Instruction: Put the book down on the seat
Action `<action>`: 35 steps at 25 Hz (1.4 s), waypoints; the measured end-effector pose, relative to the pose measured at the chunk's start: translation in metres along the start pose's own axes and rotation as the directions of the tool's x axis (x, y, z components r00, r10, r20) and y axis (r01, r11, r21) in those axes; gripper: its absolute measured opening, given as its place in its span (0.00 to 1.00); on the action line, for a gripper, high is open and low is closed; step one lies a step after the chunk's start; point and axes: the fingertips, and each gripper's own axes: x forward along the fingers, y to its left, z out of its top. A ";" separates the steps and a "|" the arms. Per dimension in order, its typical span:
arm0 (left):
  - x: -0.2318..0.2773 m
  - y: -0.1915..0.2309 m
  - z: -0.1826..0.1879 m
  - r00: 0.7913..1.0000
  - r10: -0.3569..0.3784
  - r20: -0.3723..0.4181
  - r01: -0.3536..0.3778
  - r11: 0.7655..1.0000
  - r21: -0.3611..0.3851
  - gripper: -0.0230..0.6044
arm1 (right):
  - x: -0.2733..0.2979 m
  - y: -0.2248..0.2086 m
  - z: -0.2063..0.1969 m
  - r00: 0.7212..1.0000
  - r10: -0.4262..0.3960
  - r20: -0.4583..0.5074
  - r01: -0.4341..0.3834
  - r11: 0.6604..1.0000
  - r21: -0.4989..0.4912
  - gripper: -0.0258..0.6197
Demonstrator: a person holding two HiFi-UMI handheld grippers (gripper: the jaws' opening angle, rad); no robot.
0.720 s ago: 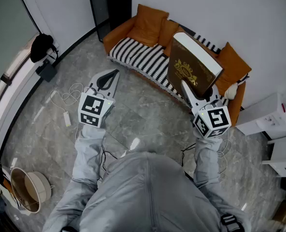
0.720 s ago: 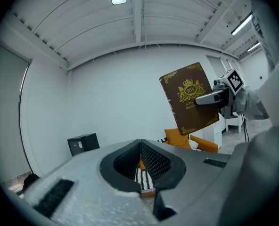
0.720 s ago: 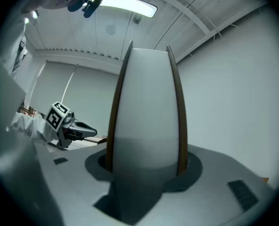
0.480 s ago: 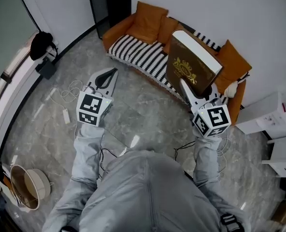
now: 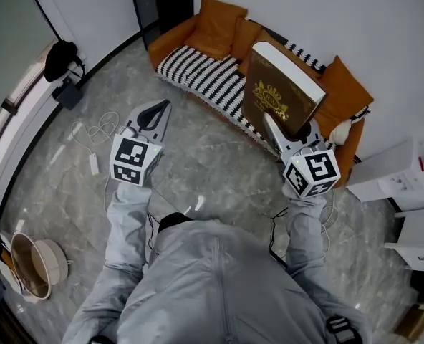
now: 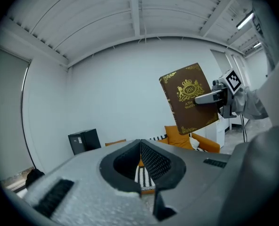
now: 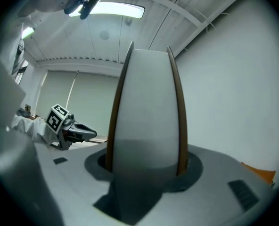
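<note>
The book, brown and gilt, is well apart from the left gripper, whose jaws are closed on nothing over the floor. The right gripper clamps the book's lower edge and holds it upright in the air, with the striped sofa seat ahead and below.

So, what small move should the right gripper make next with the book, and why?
Probably bring the book forward and down toward the striped seat of the orange sofa. The right gripper is shut on the book and holds it upright in the air, not yet resting on the seat. The left gripper is shut and empty.
</note>
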 end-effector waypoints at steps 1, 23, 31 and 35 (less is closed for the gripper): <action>0.008 -0.015 0.005 1.000 0.005 -0.004 -0.005 1.000 0.002 0.08 | -0.009 -0.015 -0.004 1.000 0.003 -0.001 -0.003 1.000 0.003 0.41; 0.100 0.030 -0.010 1.000 0.013 -0.008 -0.013 1.000 -0.005 0.08 | 0.080 -0.077 -0.028 0.999 0.030 -0.012 -0.029 0.998 0.055 0.41; 0.172 0.121 -0.021 1.000 -0.007 -0.006 0.007 1.000 -0.003 0.08 | 0.188 -0.096 -0.026 0.999 0.025 -0.041 -0.024 1.000 0.013 0.41; 0.194 0.147 -0.026 1.000 -0.016 -0.002 0.016 1.000 0.003 0.08 | 0.222 -0.103 -0.029 0.999 0.014 -0.040 -0.013 1.000 0.015 0.41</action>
